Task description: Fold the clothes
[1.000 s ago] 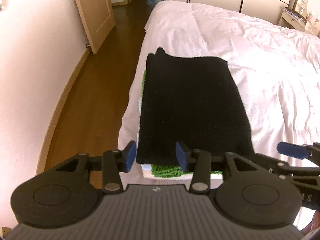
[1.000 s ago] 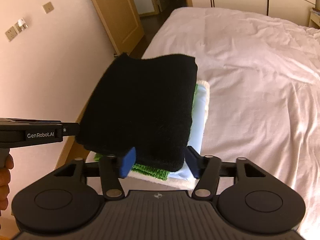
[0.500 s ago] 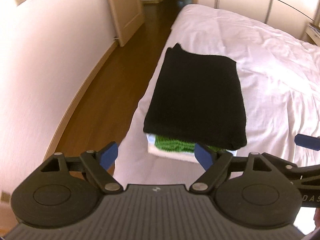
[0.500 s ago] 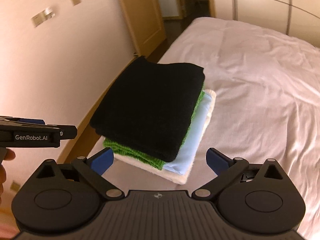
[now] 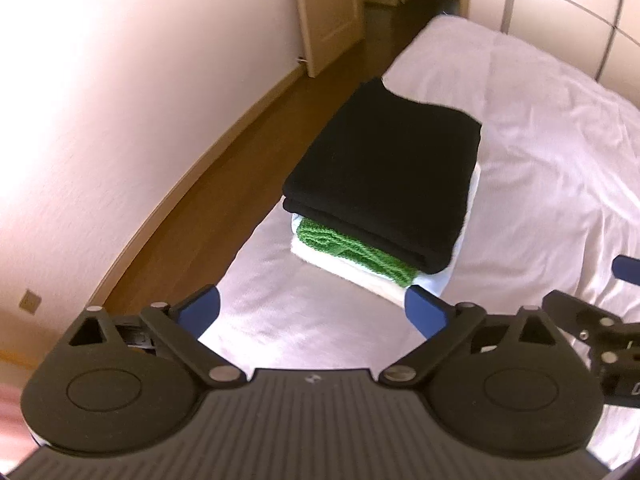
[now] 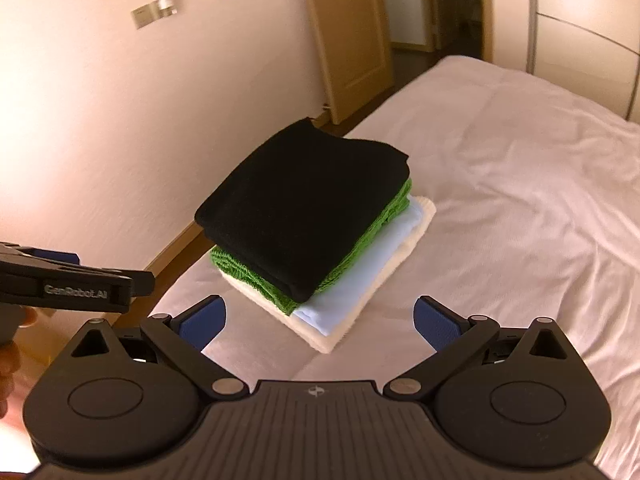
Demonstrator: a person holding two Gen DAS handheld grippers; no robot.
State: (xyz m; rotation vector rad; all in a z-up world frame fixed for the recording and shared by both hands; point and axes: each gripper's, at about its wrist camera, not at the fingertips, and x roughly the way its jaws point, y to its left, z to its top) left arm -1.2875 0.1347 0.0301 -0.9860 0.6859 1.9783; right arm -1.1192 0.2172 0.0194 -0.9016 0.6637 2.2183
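A folded black garment (image 5: pixel 384 176) tops a stack on the bed, over a green knit (image 5: pixel 352 250), a light blue piece (image 6: pixel 352 276) and a white towel (image 6: pixel 360 316). The black garment also shows in the right wrist view (image 6: pixel 308 204). My left gripper (image 5: pixel 316 312) is open and empty, pulled back in front of the stack. My right gripper (image 6: pixel 320 316) is open and empty, just short of the stack's near corner. The left gripper's body shows at the left of the right wrist view (image 6: pixel 76 286).
The stack sits near the left edge of the white bed (image 5: pixel 552 168). A wooden floor (image 5: pixel 224 184) runs between the bed and the pink wall (image 5: pixel 120 100). A wooden door (image 6: pixel 344 36) stands open at the back. Wardrobe panels (image 6: pixel 580 24) are behind the bed.
Both grippers let go of the black garment, opened wide and drew back from the stack. The garment now lies flat on top of the stack.
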